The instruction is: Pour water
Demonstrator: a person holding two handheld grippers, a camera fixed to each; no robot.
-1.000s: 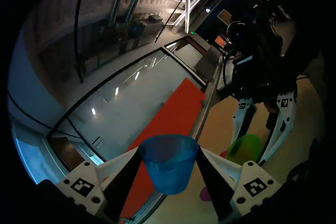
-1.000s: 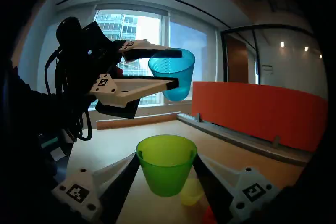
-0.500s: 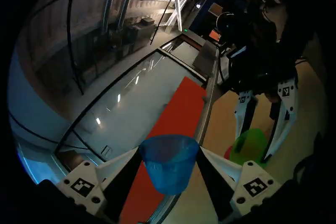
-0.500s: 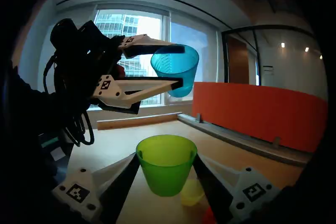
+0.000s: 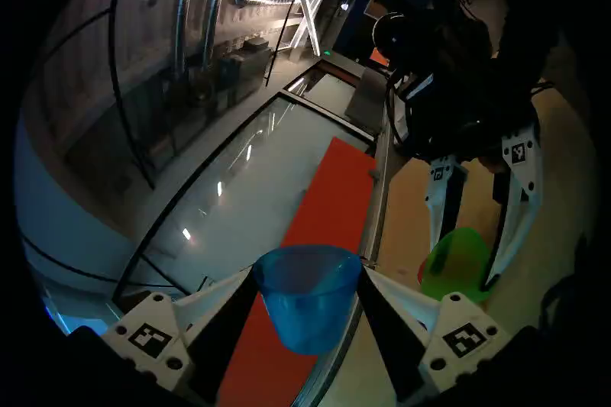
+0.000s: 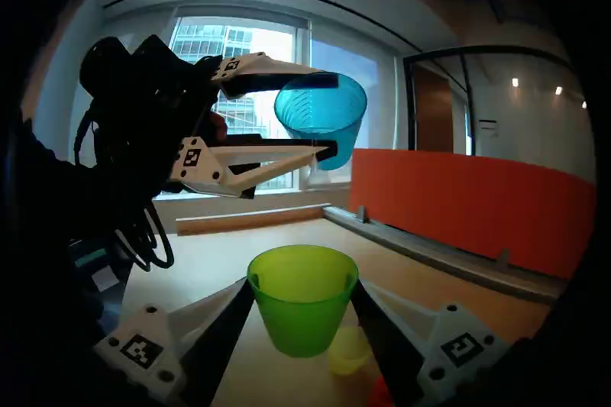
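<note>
The left gripper (image 6: 334, 117) clenches the blue cup (image 6: 317, 105), tipped further than a second ago, at twelve o'clock above the green cup (image 6: 302, 308) that the right gripper (image 6: 303, 289) grasps; I judge pouring is beginning.

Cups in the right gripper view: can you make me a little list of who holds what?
blue cup: held by left gripper, tipped, up in the air
green cup: held by right gripper, upright, lower than the blue cup
water: cannot see any
table: small yellow thing near the green cup
</note>
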